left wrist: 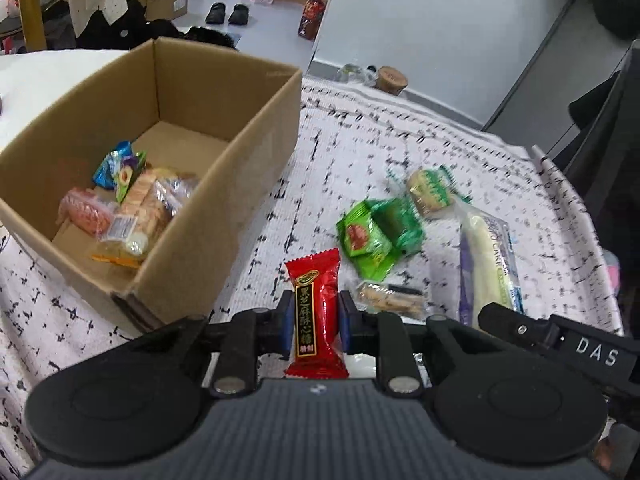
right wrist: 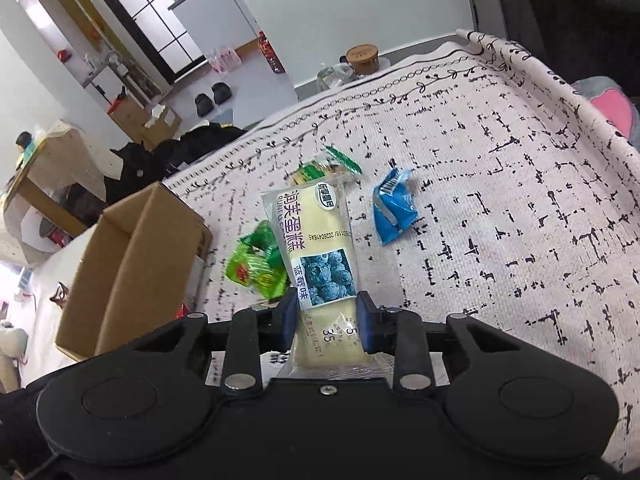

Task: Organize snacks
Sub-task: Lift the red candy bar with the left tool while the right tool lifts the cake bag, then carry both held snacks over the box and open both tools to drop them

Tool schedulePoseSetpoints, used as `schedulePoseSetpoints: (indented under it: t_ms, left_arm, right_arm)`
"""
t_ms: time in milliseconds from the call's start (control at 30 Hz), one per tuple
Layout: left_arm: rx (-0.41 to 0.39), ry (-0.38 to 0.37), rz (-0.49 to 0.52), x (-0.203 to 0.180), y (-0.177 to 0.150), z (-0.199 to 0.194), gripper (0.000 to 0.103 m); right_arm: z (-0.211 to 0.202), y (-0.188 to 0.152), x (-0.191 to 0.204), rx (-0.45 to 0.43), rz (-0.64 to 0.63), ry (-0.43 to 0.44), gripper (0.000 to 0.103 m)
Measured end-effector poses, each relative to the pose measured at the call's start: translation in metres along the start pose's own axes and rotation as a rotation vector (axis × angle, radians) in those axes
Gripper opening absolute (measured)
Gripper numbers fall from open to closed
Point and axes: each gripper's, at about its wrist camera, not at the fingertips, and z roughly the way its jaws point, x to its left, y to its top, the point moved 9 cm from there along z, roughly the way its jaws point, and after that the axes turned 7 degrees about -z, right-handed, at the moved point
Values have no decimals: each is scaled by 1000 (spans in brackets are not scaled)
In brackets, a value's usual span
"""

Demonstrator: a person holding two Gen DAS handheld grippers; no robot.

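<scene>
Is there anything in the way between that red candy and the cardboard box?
Nothing visible. The left claw holds the red candy beside the cardboard box, whose top is open.

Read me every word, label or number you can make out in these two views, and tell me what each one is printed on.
"黑芝麻酥心糖" on the red candy wrapper in the left hand-held gripper.
"润芙蛋糕", "RUNFU" and "蓝莓味" on the blueberry cake pack in the right hand-held gripper.
"35" lower on that pack; its date code is too small.
"DAS" on the black gripper arm.
Green packets and blue packet: blurred.
</scene>
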Motion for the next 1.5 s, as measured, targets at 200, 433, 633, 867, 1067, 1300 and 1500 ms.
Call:
schedulePoseSetpoints:
  t_ms: [200,433,633,867,1067,1300,1500]
  left_arm:
    - [-18,-43,-7,1,9,-16,21]
    - [-41,-79,-24,7,24,-34,21]
    - [-82,-96,-40,18,47,-51,21]
    - [-101,-97,-73,39,64,-64,21]
    - [-118,-96,-123,65,80,-75,21]
    - [-134,-76,-195,98,95,-81,21]
    - [-120,-81,-227,108,96,-78,21]
  right_arm:
    - [-11,4,19,-22,-11,-14,29]
    - [-22,16,38,-55,-8,-15,29]
    - [-25,24,58,-80,-3,2,30]
    - [-23,31,85,-94,-18,30,30]
    - [-21,35,111,-101,-37,54,30]
    - [-10,32,137,-88,-65,71,29]
    - [-1,30,154,-70,-79,76,30]
